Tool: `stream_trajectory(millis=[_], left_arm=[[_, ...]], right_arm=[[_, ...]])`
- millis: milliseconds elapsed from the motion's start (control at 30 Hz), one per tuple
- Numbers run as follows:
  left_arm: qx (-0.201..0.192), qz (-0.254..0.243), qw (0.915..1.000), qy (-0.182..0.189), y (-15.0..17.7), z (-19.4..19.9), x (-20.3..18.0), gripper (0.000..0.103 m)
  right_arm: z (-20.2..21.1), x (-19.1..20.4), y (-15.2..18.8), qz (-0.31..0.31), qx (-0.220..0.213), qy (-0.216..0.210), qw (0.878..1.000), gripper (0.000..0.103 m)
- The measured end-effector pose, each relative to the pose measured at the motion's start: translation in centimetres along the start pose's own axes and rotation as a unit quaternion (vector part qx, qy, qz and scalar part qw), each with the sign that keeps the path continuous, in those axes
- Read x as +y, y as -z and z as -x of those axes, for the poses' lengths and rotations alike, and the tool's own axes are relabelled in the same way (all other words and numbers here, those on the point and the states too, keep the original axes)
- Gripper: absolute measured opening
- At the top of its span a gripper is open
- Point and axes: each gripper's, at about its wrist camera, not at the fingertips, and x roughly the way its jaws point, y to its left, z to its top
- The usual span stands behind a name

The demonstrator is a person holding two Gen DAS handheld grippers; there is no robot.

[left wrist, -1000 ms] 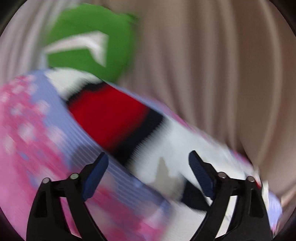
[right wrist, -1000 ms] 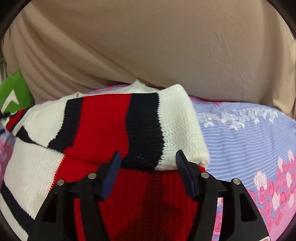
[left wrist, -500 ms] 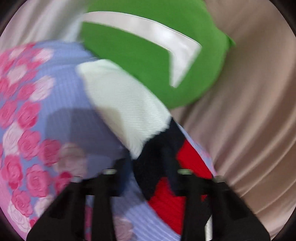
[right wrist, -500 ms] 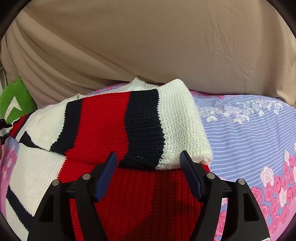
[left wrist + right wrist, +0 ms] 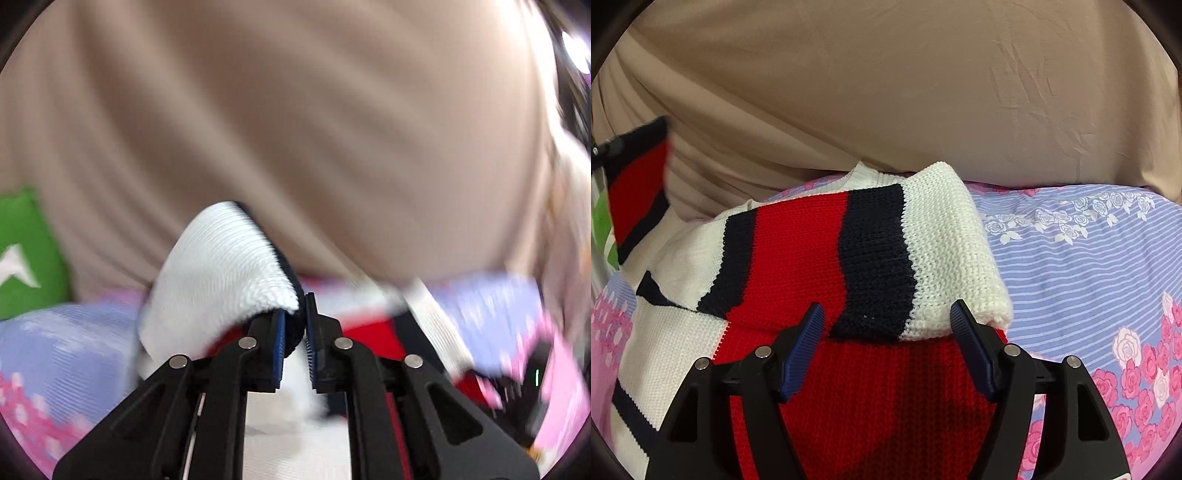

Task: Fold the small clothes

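Note:
A knitted sweater (image 5: 798,251) in red, navy and white stripes lies on the bed. One sleeve is folded across its body, with the white cuff (image 5: 945,251) on the right. My right gripper (image 5: 886,304) hovers open just above the near edge of that sleeve, and its pads touch nothing. My left gripper (image 5: 293,314) is shut on the other sleeve (image 5: 221,266), pinching the navy band beside its white cuff. In the right wrist view that raised sleeve (image 5: 637,181) hangs at the far left, off the bed.
The bedsheet (image 5: 1071,266) is blue-striped with pink roses. A beige cloth (image 5: 886,92) rises behind the bed. A green cushion (image 5: 26,254) with a white mark sits at the far left. The left wrist view is blurred.
My left gripper went from wide open to shut on the sleeve end and has lifted it off the bed. The right gripper's jaws have spread a little wider over the folded sleeve.

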Motion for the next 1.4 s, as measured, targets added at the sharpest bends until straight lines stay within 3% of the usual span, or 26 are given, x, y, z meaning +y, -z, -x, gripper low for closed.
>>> stream_trajectory(millis=[100,200,233,367,467,600,667,767,833,867,900,967,1033,1100,1167,1233,1267,1333,1400], left_arm=[[0.075,-0.021,0.9968,0.018,5.2,-4.6,-5.5,0.013],[0.114,0.034,0.9923,0.037,9.0,-5.2,-5.6,0.013],[0.111,0.056,0.9915,0.039,9.7,-4.5,-4.9,0.014],[0.058,0.127,0.9902,0.007,10.8,-0.2,0.3,0.051],[0.035,0.187,0.9815,-0.023,10.8,1.6,4.9,0.058],[0.06,0.273,0.9594,-0.041,9.8,0.0,11.1,0.058],[0.075,0.303,0.9487,-0.048,10.1,-1.0,13.2,0.057],[0.089,0.324,0.9398,-0.064,10.6,-2.4,14.6,0.053],[0.092,0.34,0.9331,-0.07,11.5,-2.8,15.6,0.044],[0.091,0.344,0.9315,-0.073,12.0,-2.8,16.1,0.038],[0.087,0.345,0.9318,-0.073,12.3,-2.7,16.3,0.036],[0.08,0.339,0.9345,-0.075,12.5,-2.4,16.5,0.03],[0.075,0.329,0.9381,-0.077,12.8,-1.9,16.7,0.029],[0.071,0.321,0.9411,-0.08,13.1,-1.2,16.8,0.029],[0.071,0.31,0.9442,-0.086,13.1,-1.3,16.3,0.03],[0.072,0.3,0.9468,-0.092,13.0,-2.3,14.9,0.031],[0.071,0.297,0.9475,-0.094,12.9,-2.4,14.6,0.031],[0.069,0.299,0.9474,-0.092,13.0,-2.3,14.5,0.032],[0.064,0.312,0.9447,-0.078,13.2,-2.2,14.9,0.033]], right_arm=[[0.6,-0.6,0.0,-0.017,-0.009,-0.012,1.0,0.073],[1.1,-1.2,0.0,-0.031,-0.017,-0.028,0.999,0.074],[1.5,-1.3,0.1,-0.033,-0.023,-0.033,0.999,0.074],[2.9,-0.3,0.4,-0.013,-0.055,-0.038,0.998,0.074],[3.8,2.6,0.5,0.039,-0.064,-0.059,0.995,0.074],[4.4,8.5,0.3,0.113,-0.048,-0.104,0.987,0.076],[3.4,11.6,0.2,0.164,-0.028,-0.096,0.981,0.079],[0.2,15.8,0.6,0.233,0.011,-0.064,0.97,0.078],[-2.3,17.3,0.9,0.252,0.041,-0.044,0.966,0.072],[-3.3,17.7,0.8,0.253,0.054,-0.034,0.965,0.056],[-3.6,17.8,0.5,0.249,0.059,-0.032,0.966,0.032],[-2.6,16.7,-1.2,0.199,0.051,-0.059,0.977,0.007],[-0.4,13.4,-3.5,0.107,0.02,-0.09,0.99,0.007],[0.9,7.8,-4.7,-0.012,0.002,-0.104,0.995,0.007],[-0.9,2.5,-3.9,-0.092,0.038,-0.092,0.991,0.008],[-3.4,0.1,-2.0,-0.11,0.103,-0.078,0.986,0.009],[-3.3,-0.6,-1.3,-0.122,0.103,-0.099,0.982,0.01],[-1.7,-0.8,-1.6,-0.129,0.084,-0.118,0.981,0.017],[-0.6,-0.8,-2.1,-0.132,0.067,-0.129,0.98,0.045]])
